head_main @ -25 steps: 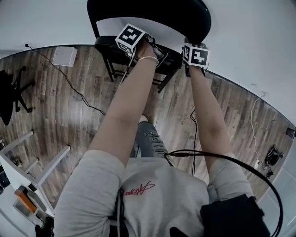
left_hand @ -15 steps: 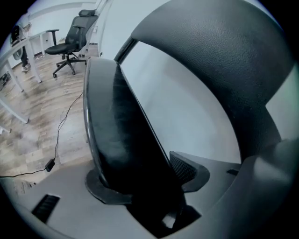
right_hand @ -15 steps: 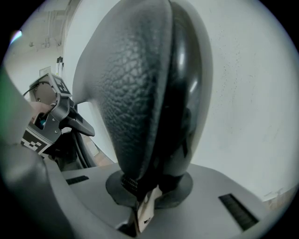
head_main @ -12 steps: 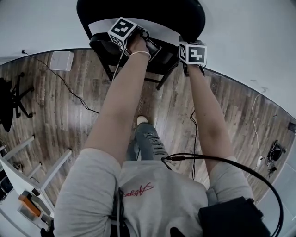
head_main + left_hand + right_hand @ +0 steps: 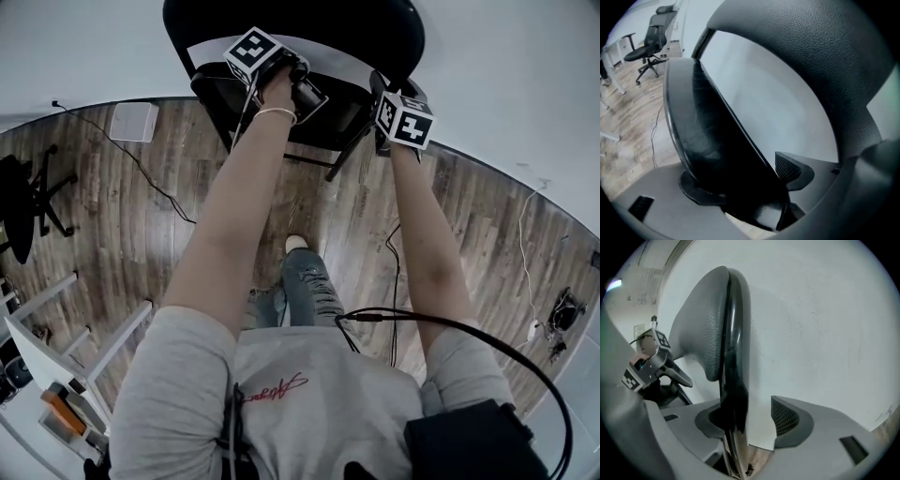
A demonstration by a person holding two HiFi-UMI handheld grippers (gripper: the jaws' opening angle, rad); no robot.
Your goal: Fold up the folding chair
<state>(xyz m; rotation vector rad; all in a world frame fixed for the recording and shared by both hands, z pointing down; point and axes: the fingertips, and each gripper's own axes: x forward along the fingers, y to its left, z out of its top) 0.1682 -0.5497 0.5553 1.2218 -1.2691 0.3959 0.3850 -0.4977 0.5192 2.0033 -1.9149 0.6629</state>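
Note:
The black folding chair (image 5: pixel 309 28) stands against the white wall, and its seat (image 5: pixel 281 108) is tipped up close to the padded backrest (image 5: pixel 820 56). My left gripper (image 5: pixel 302 89) is at the seat's near edge. In the left gripper view the seat (image 5: pixel 703 136) lies between the opening jaws of the left gripper (image 5: pixel 740 187), and the right pad (image 5: pixel 788 169) stands off it. My right gripper (image 5: pixel 382 94) is at the chair's right side. Its jaws are opening around the chair's edge (image 5: pixel 733 380), with white wall showing in the gap of the right gripper (image 5: pixel 749 420).
A black office chair (image 5: pixel 23 202) stands on the wooden floor at the left, with a white box (image 5: pixel 131 120) and a cable (image 5: pixel 155 183) behind it. A white table frame (image 5: pixel 56 319) is at lower left. The person's shoe (image 5: pixel 296 245) is near the chair's legs.
The right gripper has rolled, so its marker cube now sits tilted and a little lower. The left gripper has shifted slightly right along the seat.

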